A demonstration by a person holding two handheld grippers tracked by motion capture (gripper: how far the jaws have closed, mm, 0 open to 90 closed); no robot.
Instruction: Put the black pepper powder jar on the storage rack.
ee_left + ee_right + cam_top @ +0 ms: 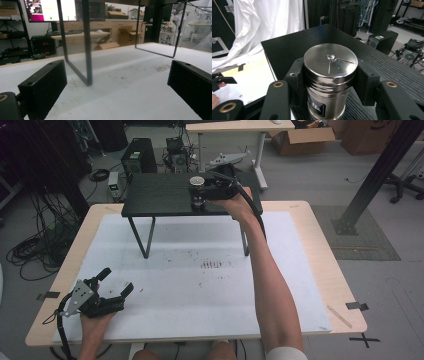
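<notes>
The right tool (329, 82) grips a metal tin (329, 77) standing upright on the small black stand (160, 195) at the table's (305, 240) far side, jaws pressing its sides, while the left tool (116, 281) rests wide open and empty near the stand's front leg (87, 45).

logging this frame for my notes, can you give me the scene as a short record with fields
surface: white mat on a wooden table
raised stand: black shelf on thin legs
object: metal tin, upright on the shelf
right gripper: jaws either side of the tin, touching its sides
left gripper: open, holding nothing, low over the mat's near left part
mat marks: small dark specks near the middle
</notes>
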